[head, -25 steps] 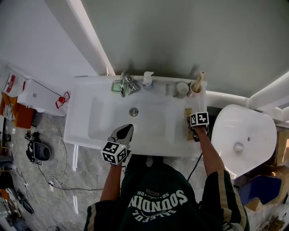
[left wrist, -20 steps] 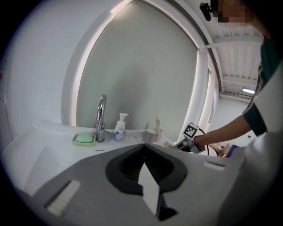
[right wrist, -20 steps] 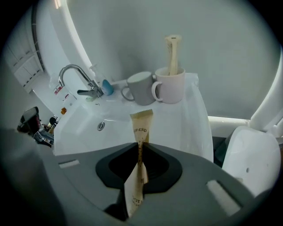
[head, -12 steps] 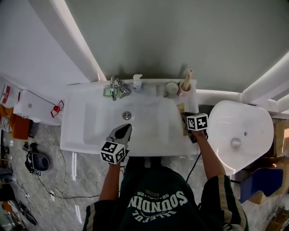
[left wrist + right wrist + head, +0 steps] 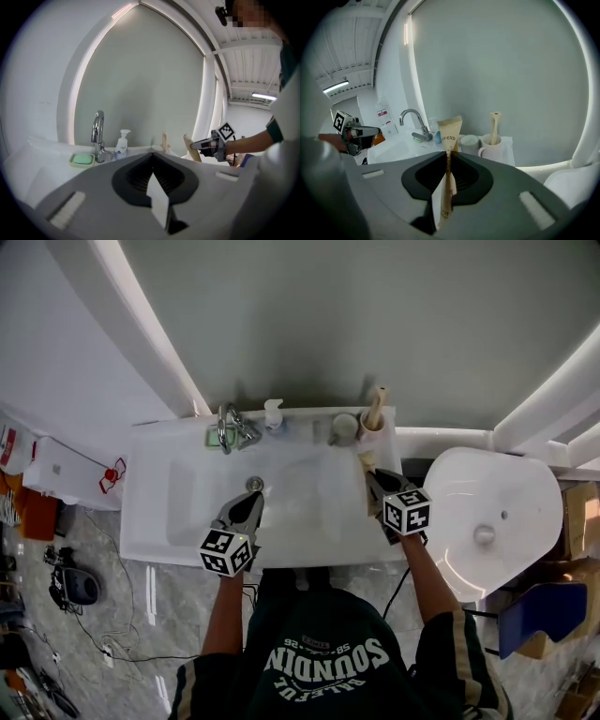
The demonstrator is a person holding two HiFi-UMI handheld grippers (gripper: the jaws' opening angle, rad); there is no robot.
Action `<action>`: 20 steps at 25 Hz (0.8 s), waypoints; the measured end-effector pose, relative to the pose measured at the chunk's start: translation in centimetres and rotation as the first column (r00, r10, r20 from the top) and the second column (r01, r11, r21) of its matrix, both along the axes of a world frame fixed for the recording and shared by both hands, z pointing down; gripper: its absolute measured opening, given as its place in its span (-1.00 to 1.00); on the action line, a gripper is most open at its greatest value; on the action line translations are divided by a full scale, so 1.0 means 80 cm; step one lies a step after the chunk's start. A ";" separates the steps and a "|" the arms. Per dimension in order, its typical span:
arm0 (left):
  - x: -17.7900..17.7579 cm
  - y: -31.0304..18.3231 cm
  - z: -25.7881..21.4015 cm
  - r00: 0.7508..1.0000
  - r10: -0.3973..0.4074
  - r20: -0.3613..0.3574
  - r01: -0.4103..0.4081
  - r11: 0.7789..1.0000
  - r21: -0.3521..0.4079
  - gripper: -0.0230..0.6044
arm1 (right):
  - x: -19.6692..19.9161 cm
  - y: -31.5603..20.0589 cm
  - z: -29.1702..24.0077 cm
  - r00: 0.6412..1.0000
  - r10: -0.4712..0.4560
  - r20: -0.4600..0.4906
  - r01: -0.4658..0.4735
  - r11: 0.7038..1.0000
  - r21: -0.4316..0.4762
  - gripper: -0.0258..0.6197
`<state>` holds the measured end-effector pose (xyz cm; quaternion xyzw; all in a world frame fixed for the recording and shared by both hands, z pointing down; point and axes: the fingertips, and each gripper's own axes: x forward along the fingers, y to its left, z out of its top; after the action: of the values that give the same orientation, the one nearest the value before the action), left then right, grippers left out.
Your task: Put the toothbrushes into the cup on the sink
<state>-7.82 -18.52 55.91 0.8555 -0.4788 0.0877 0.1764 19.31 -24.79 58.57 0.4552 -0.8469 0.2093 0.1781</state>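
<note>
Right tool: my right tool [image 5: 373,480] is pinched narrow on a flat beige packet [image 5: 450,129], with a pad pressing on each face.
Packet: its wide crimped end sticks out past the jaw tips and carries dark print. I cannot tell what is inside it.
Where I hold it: above the right part of the sink [image 5: 300,517], with the packet's end pointing towards the back right corner. It is near the cups but not touching them.
Cup: a white handled cup [image 5: 491,146] stands at the sink's back right corner.
Toothbrush: a pale wooden toothbrush [image 5: 494,123] stands upright in that cup.
Second cup: a smaller white cup [image 5: 469,143] sits just beside it, on the tap side.
Left tool: my left tool [image 5: 253,504] has its jaws together with nothing between them. It hangs over the front of the basin, well apart from the right one.
Back ledge: a chrome tap [image 5: 97,131], a green soap dish [image 5: 83,160] by its base, and a pump bottle [image 5: 122,144] next to it.
</note>
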 end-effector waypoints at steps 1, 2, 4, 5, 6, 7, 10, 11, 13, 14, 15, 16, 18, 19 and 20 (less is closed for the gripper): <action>0.000 -0.001 -0.001 1.000 0.002 0.003 -0.002 1.000 0.003 -0.80 | -0.001 0.001 -0.003 1.000 -0.003 0.001 0.003 1.000 0.014 -0.80; 0.000 -0.002 -0.002 1.000 0.003 0.004 -0.003 1.000 0.005 -0.80 | -0.001 0.002 -0.005 1.000 -0.005 0.000 0.005 1.000 0.020 -0.80; 0.000 -0.002 -0.003 1.000 0.003 0.003 -0.003 1.000 0.007 -0.80 | -0.003 0.003 -0.003 1.000 -0.008 -0.002 0.008 1.000 0.017 -0.80; 0.000 -0.002 -0.003 1.000 0.003 0.001 -0.003 1.000 0.006 -0.80 | -0.003 0.002 0.000 1.000 -0.009 -0.002 0.009 1.000 0.012 -0.80; 0.001 -0.002 -0.003 1.000 0.004 0.000 -0.004 1.000 0.005 -0.80 | -0.004 0.001 0.004 1.000 -0.010 -0.003 0.010 1.000 0.005 -0.80; 0.003 -0.002 -0.002 1.000 0.005 -0.001 -0.005 1.000 0.003 -0.80 | -0.005 0.000 0.007 1.000 -0.011 -0.005 0.011 1.000 0.001 -0.80; 0.002 0.001 0.000 1.000 0.003 0.000 -0.003 1.000 -0.001 -0.80 | -0.008 -0.007 0.009 1.000 -0.007 0.001 0.007 1.000 0.003 -0.80; -0.001 0.001 0.000 1.000 -0.001 0.001 0.001 1.000 -0.002 -0.80 | -0.009 -0.012 0.006 1.000 -0.003 0.009 0.003 1.000 0.011 -0.80; -0.007 0.001 0.000 1.000 -0.013 0.002 0.013 1.000 -0.003 -0.80 | -0.013 -0.025 -0.008 0.999 0.001 0.033 -0.002 0.999 0.038 -0.80; -0.011 0.001 0.000 1.000 -0.020 0.002 0.020 1.000 -0.004 -0.80 | -0.017 -0.033 -0.016 0.999 -0.003 0.044 0.001 0.999 0.054 -0.80; -0.016 0.001 0.001 1.000 -0.027 0.002 0.027 1.000 -0.005 -0.80 | -0.021 -0.042 -0.025 0.999 -0.014 0.050 0.010 0.997 0.073 -0.80; -0.020 0.000 0.001 0.999 -0.035 0.002 0.035 0.999 -0.006 -0.80 | -0.026 -0.051 -0.034 0.998 -0.028 0.051 0.023 0.995 0.092 -0.80; -0.030 0.001 0.003 0.999 -0.052 0.001 0.052 0.999 -0.010 -0.80 | -0.036 -0.071 -0.049 0.998 -0.046 0.053 0.040 0.992 0.121 -0.80; -0.034 0.001 0.003 0.998 -0.060 0.001 0.060 0.998 -0.012 -0.80 | -0.039 -0.081 -0.055 0.997 -0.050 0.055 0.042 0.990 0.133 -0.80; -0.037 0.001 0.004 0.998 -0.066 0.002 0.066 0.998 -0.015 -0.80 | -0.042 -0.092 -0.062 0.997 -0.051 0.054 0.042 0.988 0.146 -0.80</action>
<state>-10.79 -18.46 56.25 0.8380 -0.5060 0.0859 0.1854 15.92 -32.18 53.63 0.4407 -0.8751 0.1564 0.1249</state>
